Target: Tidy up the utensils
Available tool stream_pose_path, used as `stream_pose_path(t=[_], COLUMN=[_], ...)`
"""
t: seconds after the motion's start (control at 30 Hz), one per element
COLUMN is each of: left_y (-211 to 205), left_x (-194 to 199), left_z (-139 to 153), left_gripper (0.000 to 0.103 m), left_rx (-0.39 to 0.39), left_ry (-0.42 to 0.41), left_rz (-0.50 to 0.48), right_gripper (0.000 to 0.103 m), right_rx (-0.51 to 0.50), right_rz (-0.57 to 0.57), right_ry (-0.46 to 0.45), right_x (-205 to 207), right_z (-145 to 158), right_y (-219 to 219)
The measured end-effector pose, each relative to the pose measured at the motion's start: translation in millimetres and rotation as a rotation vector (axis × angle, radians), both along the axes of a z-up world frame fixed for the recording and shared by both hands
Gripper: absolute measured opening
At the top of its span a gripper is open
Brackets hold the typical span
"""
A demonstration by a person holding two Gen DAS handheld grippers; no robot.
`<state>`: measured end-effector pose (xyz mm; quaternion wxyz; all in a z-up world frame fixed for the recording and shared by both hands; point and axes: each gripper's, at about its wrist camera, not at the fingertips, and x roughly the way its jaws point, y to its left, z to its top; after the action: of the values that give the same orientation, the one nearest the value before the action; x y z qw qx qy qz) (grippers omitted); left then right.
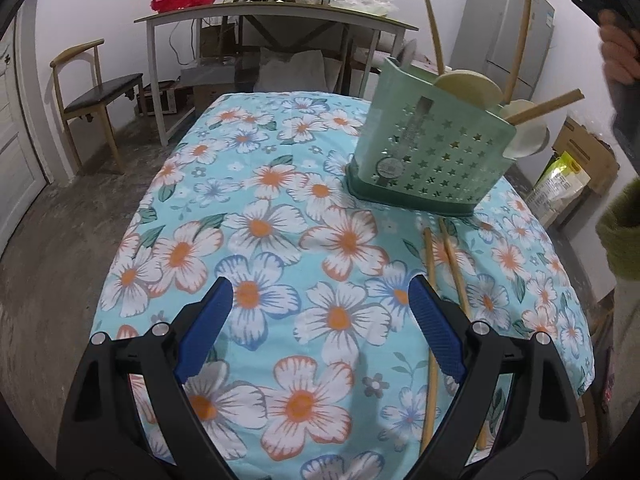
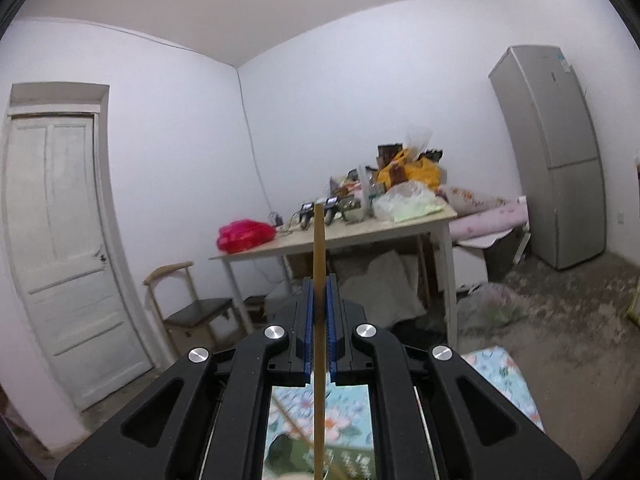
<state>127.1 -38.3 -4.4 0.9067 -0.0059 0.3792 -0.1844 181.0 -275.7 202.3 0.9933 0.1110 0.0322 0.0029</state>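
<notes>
While the right tool (image 2: 320, 300) pinches one upright chopstick (image 2: 319, 248) at frame centre, the left tool (image 1: 320, 320) gapes empty over the table (image 1: 280, 208); two chopsticks (image 1: 448, 264) lie lower right, just below the green utensil basket (image 1: 428, 152).

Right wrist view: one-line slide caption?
Right tongs shut on a thin wooden chopstick, held upright before a cluttered white table.

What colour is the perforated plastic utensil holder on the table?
Pale mint green perforated plastic utensil holder, star-shaped holes, on a darker green base; clearest in the left wrist view.
</notes>
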Motion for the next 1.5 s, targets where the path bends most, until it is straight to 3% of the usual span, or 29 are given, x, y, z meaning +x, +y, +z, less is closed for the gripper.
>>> stream_pose_path(t=[0.17,0.33,0.43,0.47,0.6,0.87,1.03,1.17,1.23,1.37,1.43,1.5], left_y=[3,3,3,2,1,-1,-6,-11,-12,-16,-20,-22], left_x=[5,5,5,5,4,2,2,2,3,2,2,0], left_z=[-1,-2,-3,-3,-2,-2,-3,-8,-12,-23,-29,-32], left_gripper=[0.085,0.085,0.085,0.085,0.085,0.085,0.085,0.085,0.085,0.085,0.085,0.085], left_rx=[-0.009,-0.013,-0.013,-0.013,-0.013,-0.009,0.03,0.094,0.111,0.144,0.173,0.199], left_ry=[0.007,0.006,0.008,0.008,0.005,0.012,0.024,0.046,0.067,0.106,0.116,0.116], left_rz=[0.01,0.008,0.006,0.005,0.004,0.006,0.009,0.014,0.015,0.009,0.003,0.003], right_gripper=[0.006,0.007,0.02,0.029,0.038,0.045,0.045,0.045,0.045,0.045,0.037,0.034], right_rx=[-0.077,-0.165,-0.153,-0.145,-0.138,-0.087,-0.075,-0.054,-0.015,0.039,0.149,0.21], right_rz=[-0.075,-0.131,-0.125,-0.123,-0.119,-0.054,0.062,0.149,0.19,0.161,0.182,0.191], right_ry=[-0.015,0.042,0.057,0.054,0.021,-0.077,-0.035,0.166,0.356,0.749,0.859,0.906], right_x=[21,31,24,20,-5,-91,-136,-144,-132,-109,-106,-107], right_z=[-8,-29,-31,-31,-22,3,-3,-50,-93,-189,-224,-245], right_y=[10,24,22,20,15,5,9,20,27,40,39,39])
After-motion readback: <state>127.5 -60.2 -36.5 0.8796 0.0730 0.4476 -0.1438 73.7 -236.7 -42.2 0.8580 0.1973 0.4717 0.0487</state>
